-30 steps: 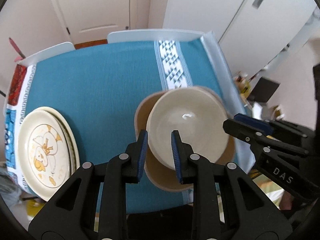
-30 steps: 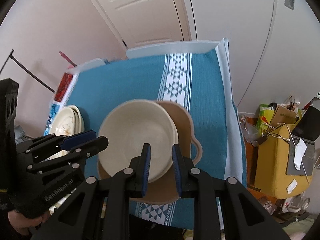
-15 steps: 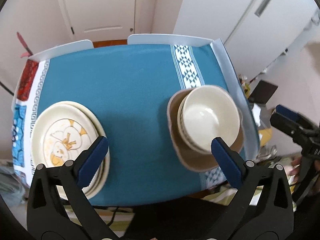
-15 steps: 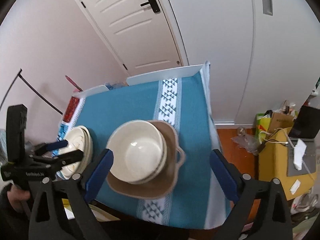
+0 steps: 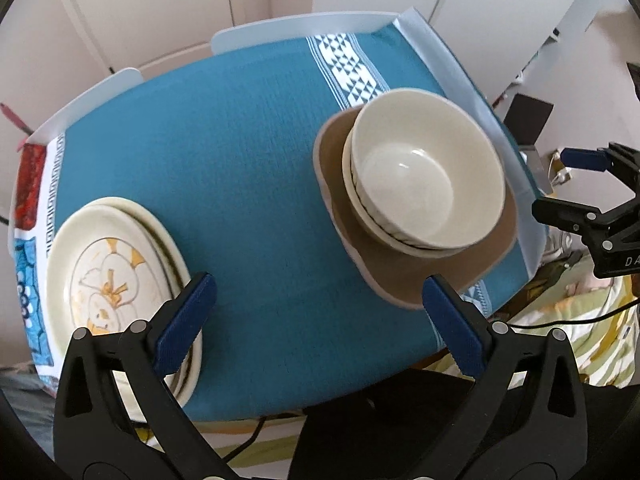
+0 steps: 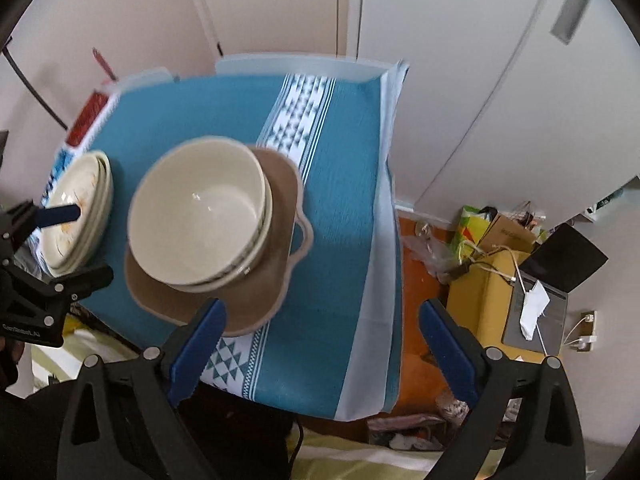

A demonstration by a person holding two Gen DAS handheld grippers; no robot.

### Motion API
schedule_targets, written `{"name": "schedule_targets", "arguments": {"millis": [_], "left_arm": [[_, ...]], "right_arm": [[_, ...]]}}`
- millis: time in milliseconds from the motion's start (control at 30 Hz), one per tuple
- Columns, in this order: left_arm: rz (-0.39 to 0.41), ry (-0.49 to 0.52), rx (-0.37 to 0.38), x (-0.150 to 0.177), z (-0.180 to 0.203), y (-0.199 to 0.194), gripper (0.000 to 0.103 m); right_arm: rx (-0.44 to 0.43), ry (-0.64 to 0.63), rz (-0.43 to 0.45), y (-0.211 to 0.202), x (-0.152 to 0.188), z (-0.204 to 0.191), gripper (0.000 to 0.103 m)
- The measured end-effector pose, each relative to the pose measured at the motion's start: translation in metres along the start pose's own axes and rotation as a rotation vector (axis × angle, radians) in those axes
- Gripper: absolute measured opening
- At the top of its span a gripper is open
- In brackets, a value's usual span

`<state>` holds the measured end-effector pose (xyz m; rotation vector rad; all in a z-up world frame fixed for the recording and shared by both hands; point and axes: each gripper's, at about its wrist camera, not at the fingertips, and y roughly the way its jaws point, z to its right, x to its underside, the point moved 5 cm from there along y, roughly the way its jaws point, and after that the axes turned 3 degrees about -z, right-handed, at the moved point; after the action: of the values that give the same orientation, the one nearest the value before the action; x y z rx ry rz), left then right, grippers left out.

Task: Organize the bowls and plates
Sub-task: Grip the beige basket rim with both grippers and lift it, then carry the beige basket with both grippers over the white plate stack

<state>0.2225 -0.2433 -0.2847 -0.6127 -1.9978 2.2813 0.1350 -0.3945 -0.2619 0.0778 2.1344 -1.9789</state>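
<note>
Cream bowls (image 5: 424,176) sit nested on a brown handled dish (image 5: 420,264), ahead-right of the left gripper (image 5: 320,320), saving space. Plates (image 5: 116,280) are stacked under its left finger (both grippers splayed wide, empty); right gripper (image 6: 320,344) hovers nearer the cloth edge.

Cream bowls (image 5: 424,176) sit nested on a brown dish (image 5: 404,264) at right of the blue-clothed bench (image 5: 240,152); stacked plates (image 5: 116,280) lie lower left, the left tool (image 5: 320,312) spread wide and empty.

A teal tablecloth (image 5: 248,152) with a white patterned stripe (image 6: 298,120) covers the tabletop; a white door (image 5: 160,4) stands behind.
</note>
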Motion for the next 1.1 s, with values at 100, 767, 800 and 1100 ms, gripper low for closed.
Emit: {"name": "schedule_targets", "arguments": {"millis": [100, 767, 800, 1100], "left_arm": [[-0.019, 0.020, 0.001, -0.002, 0.002, 0.010, 0.101], [-0.062, 0.088, 0.091, -0.010, 0.029, 0.069, 0.023], [-0.055, 0.092, 0.083, -0.011, 0.030, 0.071, 0.023], [0.024, 0.135, 0.044, -0.013, 0.036, 0.069, 0.018]], "right_arm": [[-0.014, -0.028, -0.034, 0.012, -0.002, -0.004, 0.096], [-0.172, -0.207, -0.053, 0.069, -0.007, -0.032, 0.021], [-0.179, -0.216, -0.047, 0.071, -0.007, -0.033, 0.018], [-0.165, -0.230, 0.024, 0.070, -0.003, -0.035, 0.016]]}}
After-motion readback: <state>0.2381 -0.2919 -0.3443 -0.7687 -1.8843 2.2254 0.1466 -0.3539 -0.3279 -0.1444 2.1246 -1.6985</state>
